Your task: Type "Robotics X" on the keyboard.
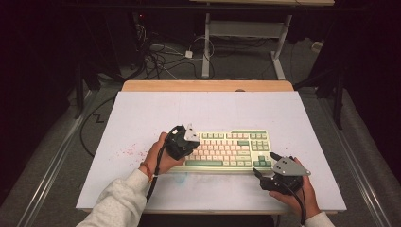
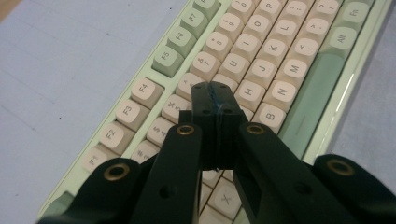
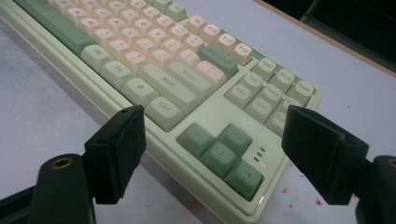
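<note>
Left gripper (image 2: 215,100) closed over keyboard (image 2: 261,60)

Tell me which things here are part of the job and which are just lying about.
In use: pale green and cream keyboard; left tongs, shut over its keys; right tongs, open by its arrow keys.
Lying about: white table sheet; floor cables.

The left gripper (image 1: 185,140) hangs over the keyboard's (image 1: 222,150) left end, fingers above the keys. The right gripper (image 1: 265,165) sits off its right corner, fingers spread near the arrow keys.
</note>
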`<state>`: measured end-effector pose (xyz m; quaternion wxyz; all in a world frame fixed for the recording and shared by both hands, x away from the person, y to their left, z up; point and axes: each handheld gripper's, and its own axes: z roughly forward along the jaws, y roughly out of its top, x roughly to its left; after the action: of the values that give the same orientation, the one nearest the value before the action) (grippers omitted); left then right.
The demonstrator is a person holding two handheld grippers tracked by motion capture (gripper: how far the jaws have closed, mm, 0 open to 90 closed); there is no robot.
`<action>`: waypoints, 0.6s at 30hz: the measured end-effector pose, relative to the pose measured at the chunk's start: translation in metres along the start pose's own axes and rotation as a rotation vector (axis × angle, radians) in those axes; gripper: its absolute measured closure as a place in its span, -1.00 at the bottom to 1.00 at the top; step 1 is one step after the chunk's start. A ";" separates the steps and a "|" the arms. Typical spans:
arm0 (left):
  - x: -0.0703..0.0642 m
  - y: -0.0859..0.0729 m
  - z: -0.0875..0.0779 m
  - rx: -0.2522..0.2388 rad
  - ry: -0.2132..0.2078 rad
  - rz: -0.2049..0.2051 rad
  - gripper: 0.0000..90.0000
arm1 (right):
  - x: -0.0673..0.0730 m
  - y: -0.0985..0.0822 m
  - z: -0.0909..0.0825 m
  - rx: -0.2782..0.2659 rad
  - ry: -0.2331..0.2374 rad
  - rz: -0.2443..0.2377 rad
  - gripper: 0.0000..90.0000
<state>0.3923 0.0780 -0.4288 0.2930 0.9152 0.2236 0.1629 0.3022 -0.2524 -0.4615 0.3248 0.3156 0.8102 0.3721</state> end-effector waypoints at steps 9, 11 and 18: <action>0.003 0.006 0.019 0.041 0.003 0.002 0.95 | 0.001 0.000 0.001 0.007 0.004 -0.006 -0.51; 0.004 0.006 0.022 0.043 -0.001 0.004 0.95 | 0.001 0.000 0.002 0.008 0.007 -0.009 -0.51; 0.002 0.010 0.027 0.054 0.003 0.029 0.94 | 0.002 0.000 0.003 0.014 0.011 -0.012 -0.51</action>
<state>0.4086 0.0590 -0.4429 0.2657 0.9256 0.2153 0.1626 0.3027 -0.2497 -0.4640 0.3205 0.3108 0.8165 0.3662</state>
